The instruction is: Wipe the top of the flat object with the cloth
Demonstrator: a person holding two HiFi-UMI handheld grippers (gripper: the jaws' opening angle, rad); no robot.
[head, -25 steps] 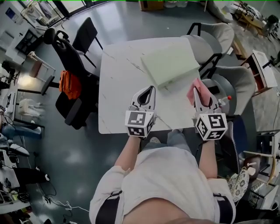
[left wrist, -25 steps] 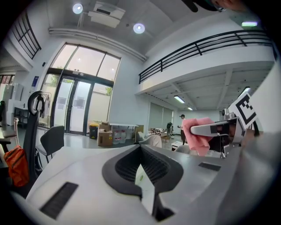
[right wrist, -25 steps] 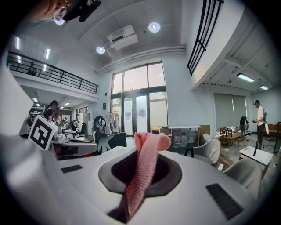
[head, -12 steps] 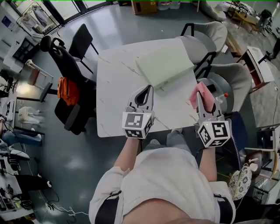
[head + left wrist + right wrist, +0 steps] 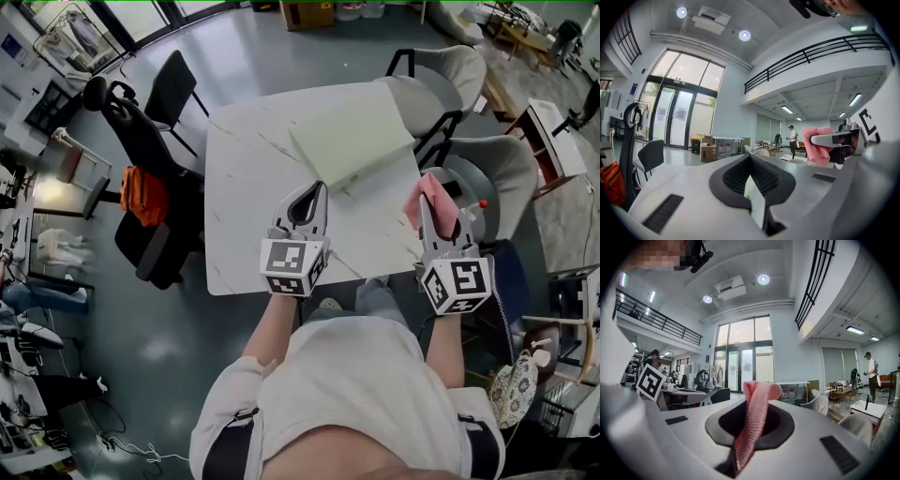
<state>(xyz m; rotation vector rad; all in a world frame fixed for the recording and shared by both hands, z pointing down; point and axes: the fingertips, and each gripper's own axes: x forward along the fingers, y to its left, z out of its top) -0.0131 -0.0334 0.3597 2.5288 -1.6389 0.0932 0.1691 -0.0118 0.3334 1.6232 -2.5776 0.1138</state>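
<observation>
Over the table's [image 5: 244,206] near edge: left gripper [image 5: 321,191] jaws together, empty | past the table's right edge: right gripper [image 5: 428,214] jaws clamped on pink cloth [image 5: 434,192], held upright | board [image 5: 352,141]: flat on table's far side

The board [image 5: 352,141] lies on the far right part of the table [image 5: 244,187]. The left tool [image 5: 320,187] hangs over the table's near part. The right tool [image 5: 424,199], at the table's right edge, holds the cloth [image 5: 435,202].

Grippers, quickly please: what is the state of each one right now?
Left gripper: closed, holding nothing.
Right gripper: closed on the pink cloth, held up off the table.
</observation>
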